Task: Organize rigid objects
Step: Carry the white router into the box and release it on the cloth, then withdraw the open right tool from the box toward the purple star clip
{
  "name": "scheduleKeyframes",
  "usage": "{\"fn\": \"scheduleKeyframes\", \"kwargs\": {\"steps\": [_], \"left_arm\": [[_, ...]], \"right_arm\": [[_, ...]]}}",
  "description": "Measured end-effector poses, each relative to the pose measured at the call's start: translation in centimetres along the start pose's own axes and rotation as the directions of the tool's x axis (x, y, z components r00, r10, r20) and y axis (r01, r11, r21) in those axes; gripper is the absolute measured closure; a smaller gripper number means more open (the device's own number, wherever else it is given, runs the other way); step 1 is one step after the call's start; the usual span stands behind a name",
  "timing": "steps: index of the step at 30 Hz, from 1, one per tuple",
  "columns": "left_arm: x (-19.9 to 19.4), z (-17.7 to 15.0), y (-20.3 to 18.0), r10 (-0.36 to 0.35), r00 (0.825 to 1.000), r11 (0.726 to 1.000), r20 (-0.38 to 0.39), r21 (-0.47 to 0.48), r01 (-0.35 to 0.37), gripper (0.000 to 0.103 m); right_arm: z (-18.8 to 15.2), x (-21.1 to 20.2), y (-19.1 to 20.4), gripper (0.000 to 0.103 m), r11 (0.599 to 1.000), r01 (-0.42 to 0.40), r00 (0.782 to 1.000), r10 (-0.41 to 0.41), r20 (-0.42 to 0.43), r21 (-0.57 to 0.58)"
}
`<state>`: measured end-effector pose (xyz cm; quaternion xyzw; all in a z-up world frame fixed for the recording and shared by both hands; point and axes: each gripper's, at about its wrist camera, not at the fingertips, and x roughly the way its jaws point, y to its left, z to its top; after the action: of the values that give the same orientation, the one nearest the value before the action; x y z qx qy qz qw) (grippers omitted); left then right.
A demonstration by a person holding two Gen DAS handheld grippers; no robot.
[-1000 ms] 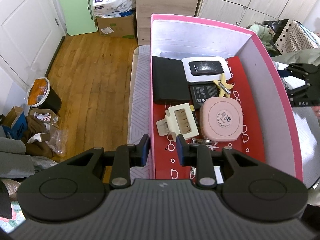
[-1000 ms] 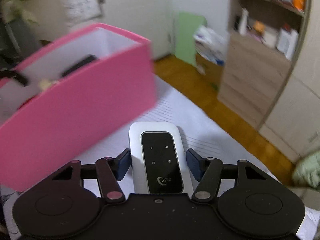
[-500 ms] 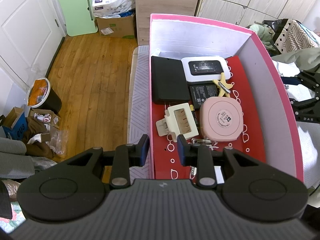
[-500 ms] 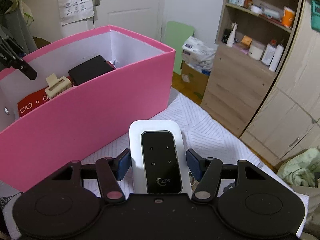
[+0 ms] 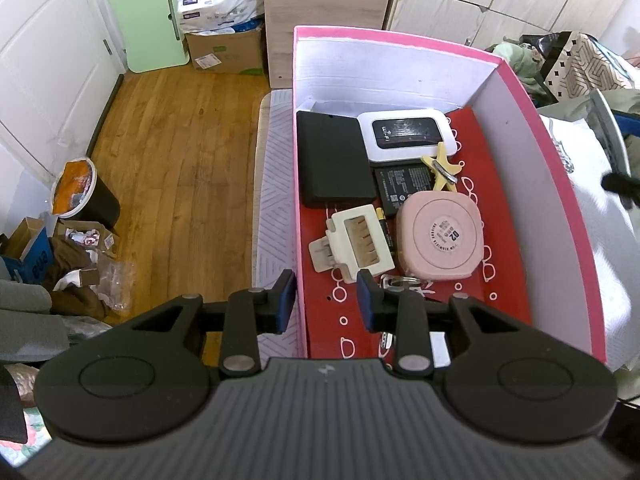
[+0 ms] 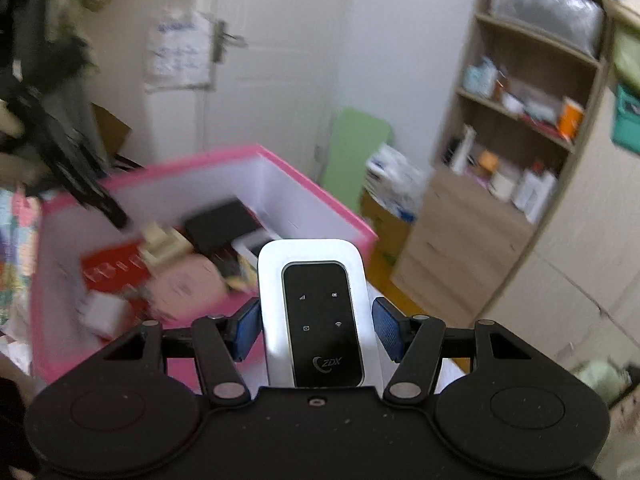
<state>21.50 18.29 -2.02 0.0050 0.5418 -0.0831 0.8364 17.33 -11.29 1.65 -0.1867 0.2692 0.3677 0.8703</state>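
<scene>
In the left wrist view, the left gripper (image 5: 326,300) is seen at 6 o'clock, its blue-padded jaws straddling the left wall of the pink box (image 5: 560,184). The jaws are opening; the wall's edge lies between them, and the pads are not seen pressing on it. Inside the box, on a red liner, a black flat case (image 5: 334,160) is set at 11 o'clock of the contents, and a white Wi-Fi router (image 5: 406,134) lies just beside it at 12 o'clock. A black battery (image 5: 402,186) is partly covered by a yellow clip (image 5: 442,166). A cream hair claw (image 5: 352,246) is placed at 7 o'clock, touching a pink round-cornered case (image 5: 440,236) at 5 o'clock. A key ring (image 5: 400,280) is glimpsed just beside the right finger.

In the right wrist view, much blurred, the right gripper (image 6: 316,330) is seen pinching a white pocket router (image 6: 318,308) by its long sides, the screen facing up. The router is held in the air at 6 o'clock, with the pink box (image 6: 320,196) lying beyond it towards 9 o'clock. The left gripper (image 6: 80,176) is seen as a dark blur at 10 o'clock over the box.
</scene>
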Motion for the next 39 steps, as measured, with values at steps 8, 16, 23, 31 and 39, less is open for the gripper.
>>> {"fn": "scheduleKeyframes", "kwargs": {"steps": [8,16,23,31,39], "left_arm": [[0.0,-0.1,0.3,-0.007,1.000,1.000,0.003,-0.006,0.007,0.076],[0.1,-0.2,0.8,-0.020,1.000,0.999,0.011,-0.042,0.020,0.076],[0.1,-0.3,0.5,-0.006,1.000,0.999,0.011,-0.039,0.006,0.076],[0.2,-0.2,0.2,0.007,1.000,0.999,0.005,-0.035,-0.006,0.078],[0.3,-0.1,0.1,0.006,1.000,0.999,0.004,-0.041,-0.006,0.078]], "right_arm": [[4.0,4.2,5.5,0.038,0.961,-0.265,0.961,0.256,-0.101,-0.084],[5.8,10.4,8.8,0.038,0.912,-0.394,0.887,0.345,-0.307,-0.114],[6.2,14.6,10.5,0.038,0.869,-0.480,0.815,0.394,-0.424,-0.115],[6.7,16.2,10.7,0.039,0.881,-0.471,0.816,0.413,-0.405,-0.050],[6.2,12.9,7.4,0.037,0.875,-0.477,0.832,0.479,-0.280,0.080]]}}
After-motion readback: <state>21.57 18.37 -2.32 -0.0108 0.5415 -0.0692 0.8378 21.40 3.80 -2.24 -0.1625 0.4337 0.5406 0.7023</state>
